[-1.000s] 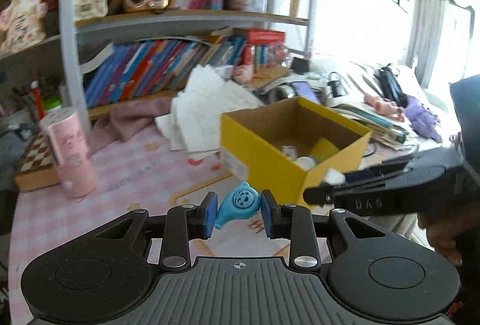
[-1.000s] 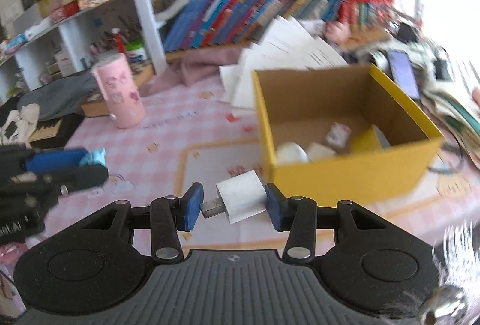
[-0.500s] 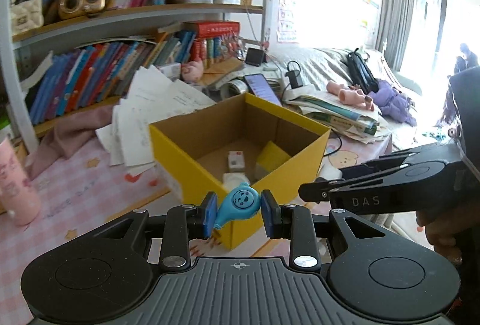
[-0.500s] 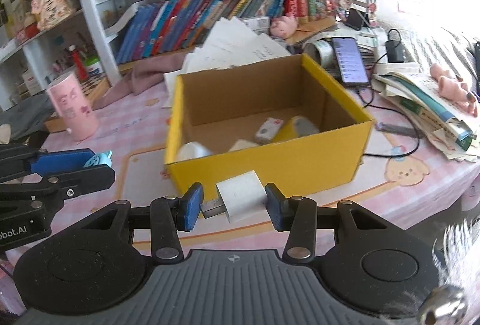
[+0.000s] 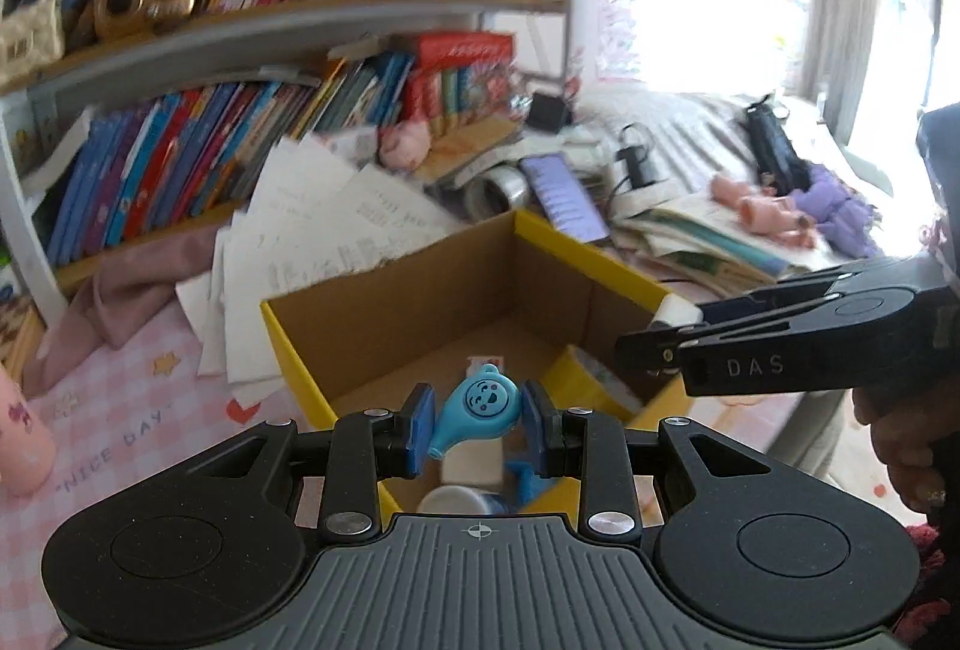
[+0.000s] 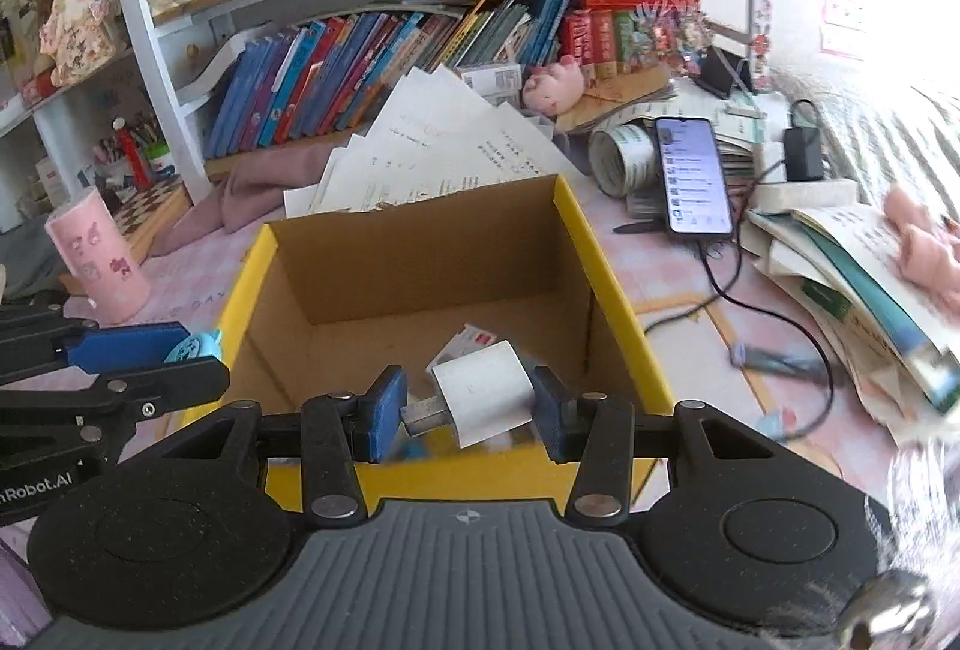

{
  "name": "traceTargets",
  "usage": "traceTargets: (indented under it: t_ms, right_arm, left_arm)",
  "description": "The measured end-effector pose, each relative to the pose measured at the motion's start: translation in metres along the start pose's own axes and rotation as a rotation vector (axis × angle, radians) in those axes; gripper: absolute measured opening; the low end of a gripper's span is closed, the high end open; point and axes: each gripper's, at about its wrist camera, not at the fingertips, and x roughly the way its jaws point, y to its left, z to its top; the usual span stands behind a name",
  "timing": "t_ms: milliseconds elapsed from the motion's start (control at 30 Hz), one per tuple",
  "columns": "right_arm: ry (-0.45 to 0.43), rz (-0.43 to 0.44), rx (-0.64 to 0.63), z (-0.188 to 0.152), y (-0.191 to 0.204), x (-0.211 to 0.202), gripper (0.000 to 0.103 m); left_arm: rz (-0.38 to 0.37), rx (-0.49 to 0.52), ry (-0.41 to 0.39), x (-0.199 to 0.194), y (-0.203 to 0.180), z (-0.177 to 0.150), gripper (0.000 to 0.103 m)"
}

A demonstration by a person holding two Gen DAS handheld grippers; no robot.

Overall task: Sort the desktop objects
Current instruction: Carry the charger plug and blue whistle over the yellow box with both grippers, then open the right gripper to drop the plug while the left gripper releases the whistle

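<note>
Both loaded: left gripper [image 5: 479, 419] clamps blue whistle [image 5: 477, 410], right gripper [image 6: 467, 405] clamps white USB charger [image 6: 483, 391], each over yellow box [image 6: 612, 302]. Risk: grippers near, could clash; early release drops item outside box rim.

Blue whistle [image 5: 480, 413], white charger [image 6: 485, 391], yellow box [image 6: 606, 284], pink-checked tablecloth [image 5: 138, 410]

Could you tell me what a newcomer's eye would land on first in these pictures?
Probably the yellow box, open at the centre of the cluttered pink desk, with small items already inside. Over it, the left gripper clamps a blue whistle and the right gripper a white charger. Behind stand crowded bookshelves.
</note>
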Motion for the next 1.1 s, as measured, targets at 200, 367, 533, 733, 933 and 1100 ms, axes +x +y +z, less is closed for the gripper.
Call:
traceTargets:
  t_ms: [200, 367, 533, 733, 933, 1100]
  right_arm:
    - [0.048, 0.072, -0.119, 0.026, -0.006, 0.053, 0.043]
    - [0.129, 0.111, -0.246, 0.058, 0.005, 0.106, 0.043]
    - [0.232, 0.16, -0.305, 0.069, 0.013, 0.147, 0.043]
    - [0.27, 0.195, -0.317, 0.07, 0.014, 0.166, 0.038]
    - [0.244, 0.218, -0.291, 0.074, 0.01, 0.166, 0.039]
    - [0.174, 0.233, -0.232, 0.079, 0.003, 0.148, 0.041]
  left_arm:
    - [0.072, 0.023, 0.061, 0.046, -0.008, 0.012, 0.03]
    - [0.112, 0.04, 0.127, 0.076, -0.002, 0.024, 0.03]
    - [0.139, 0.032, 0.203, 0.1, 0.006, 0.027, 0.03]
    - [0.157, 0.05, 0.262, 0.115, 0.004, 0.025, 0.03]
    - [0.198, 0.053, 0.229, 0.109, 0.001, 0.026, 0.037]
    - [0.235, 0.017, 0.126, 0.08, 0.002, 0.031, 0.049]
